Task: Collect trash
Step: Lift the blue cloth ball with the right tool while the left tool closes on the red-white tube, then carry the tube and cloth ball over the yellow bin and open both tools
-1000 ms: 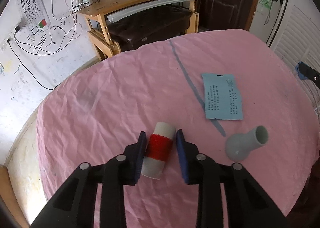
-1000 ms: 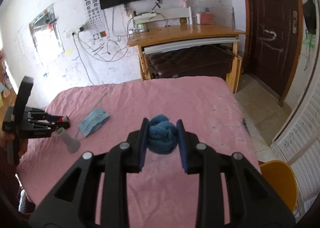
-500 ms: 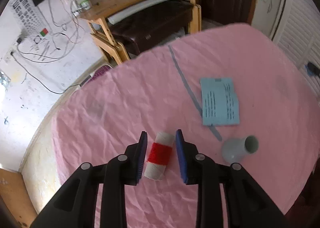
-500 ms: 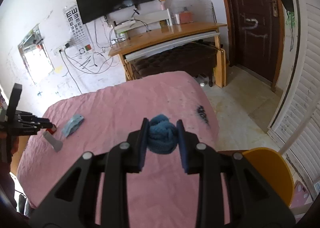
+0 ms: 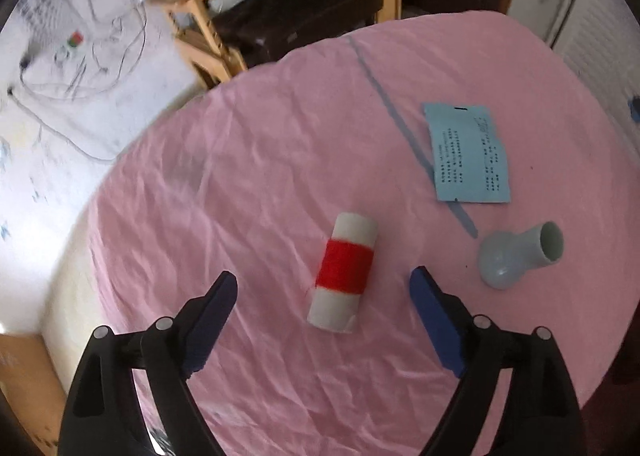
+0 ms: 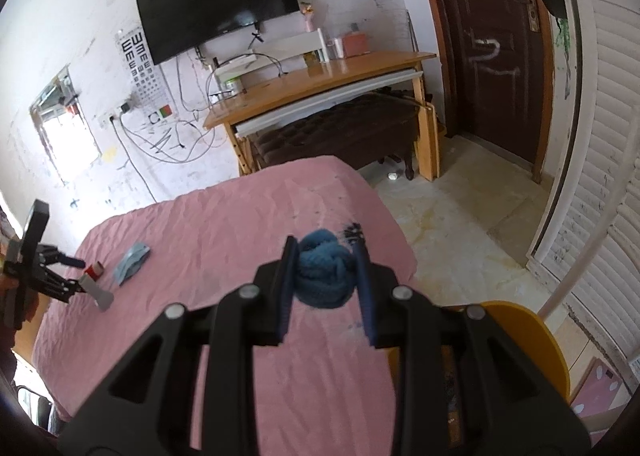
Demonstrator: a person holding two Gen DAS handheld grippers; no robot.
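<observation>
So far, only part of the collecting appears done. A blue knotted ball of cloth is pinched between the pads of the right gripper and is carried over the near corner of the pink cloth, close to a yellow bin at the table's side; that is judged to be where the trash goes, though its inside is not shown. The left gripper has just been opening, and its fingers are now spread wide on either side of the red-banded white roll, which lies on the cloth untouched by either pad. Beside it a grey vase-shaped piece lies on its side, and beyond that a pale blue printed sheet lies flat. All three are left on the table.

The bin, the floor and the held ball are shown only by the right wrist view. The print on the sheet and the clear gaps beside the roll are shown only by the left; in the right view these things are small, and partly hidden.
</observation>
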